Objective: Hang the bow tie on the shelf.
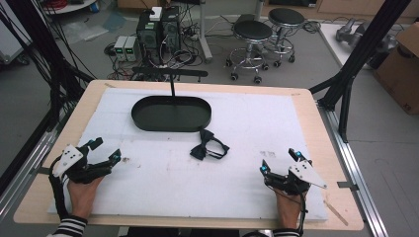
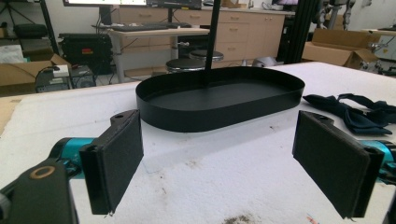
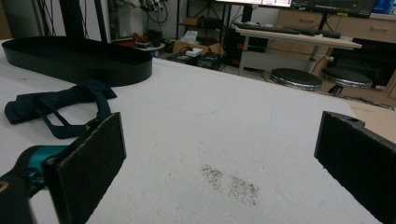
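Bow tie (image 1: 209, 145) lies between left tool (image 1: 106, 150) and right tool (image 1: 280, 161), untouched.

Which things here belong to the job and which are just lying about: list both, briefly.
In the job:
- bow tie, dark, lying on the white mat
- black oval tray, beyond it
- left gripper and right gripper, both open

Lying about:
- two stools on the floor
- cardboard box

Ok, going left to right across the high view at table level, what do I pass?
Left gripper → black oval tray → dark bow tie → right gripper.
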The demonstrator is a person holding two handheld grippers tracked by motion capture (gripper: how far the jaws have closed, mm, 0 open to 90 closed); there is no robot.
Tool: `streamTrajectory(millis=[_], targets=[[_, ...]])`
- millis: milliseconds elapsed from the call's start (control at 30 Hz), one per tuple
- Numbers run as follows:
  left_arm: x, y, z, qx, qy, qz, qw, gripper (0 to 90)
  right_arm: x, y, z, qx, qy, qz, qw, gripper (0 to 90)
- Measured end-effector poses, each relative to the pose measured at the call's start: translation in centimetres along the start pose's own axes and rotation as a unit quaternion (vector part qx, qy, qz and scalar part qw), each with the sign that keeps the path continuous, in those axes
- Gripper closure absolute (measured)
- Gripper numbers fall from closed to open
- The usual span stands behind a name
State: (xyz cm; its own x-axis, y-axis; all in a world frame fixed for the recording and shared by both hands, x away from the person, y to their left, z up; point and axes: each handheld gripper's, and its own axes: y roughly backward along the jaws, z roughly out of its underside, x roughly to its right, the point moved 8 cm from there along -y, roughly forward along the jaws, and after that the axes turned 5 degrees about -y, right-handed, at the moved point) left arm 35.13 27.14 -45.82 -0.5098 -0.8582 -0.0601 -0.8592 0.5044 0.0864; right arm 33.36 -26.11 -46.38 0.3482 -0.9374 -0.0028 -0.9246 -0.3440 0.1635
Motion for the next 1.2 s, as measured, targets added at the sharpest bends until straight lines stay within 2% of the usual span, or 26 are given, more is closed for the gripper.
streamTrajectory(millis=[300,467,533,733,800,933,1067,1200], targets=[[0.1,0.0,0.0,0.001,-0.002,0.001,1.0000,16.7,0.1,-0.1,0.0,-0.003,-0.004,-0.004,1.0000,1.1],[0.0,0.0,0.0,0.000,0.001,0.001,1.0000,16.7,-0.1,-0.5,0.1,-0.027,-0.003,-0.012,0.9996,1.1],[0.0,0.0,0.0,0.000,0.002,0.000,1.0000,17.0,-0.5,-0.8,-0.1,-0.023,0.004,-0.025,0.9994,1.1],[-0.1,0.0,0.0,-0.001,0.004,-0.002,1.0000,17.3,-1.6,-1.5,-0.5,-0.044,0.027,-0.056,0.9971,4.4],[-0.1,0.0,0.0,-0.001,0.003,-0.002,1.0000,17.6,-1.9,-1.8,-0.8,-0.048,0.024,-0.065,0.9964,4.4],[-0.1,0.0,0.0,-0.001,0.003,-0.002,1.0000,17.7,-2.6,-2.4,-1.8,-0.060,0.023,-0.084,0.9944,4.3],[-0.1,0.0,0.0,-0.001,0.004,-0.002,1.0000,17.7,-3.5,-3.3,-2.9,-0.075,0.038,-0.099,0.9915,4.3],[-0.1,-0.1,0.0,0.000,0.006,-0.003,1.0000,17.7,-4.6,-4.4,-4.1,-0.076,0.049,-0.114,0.9894,4.3]])
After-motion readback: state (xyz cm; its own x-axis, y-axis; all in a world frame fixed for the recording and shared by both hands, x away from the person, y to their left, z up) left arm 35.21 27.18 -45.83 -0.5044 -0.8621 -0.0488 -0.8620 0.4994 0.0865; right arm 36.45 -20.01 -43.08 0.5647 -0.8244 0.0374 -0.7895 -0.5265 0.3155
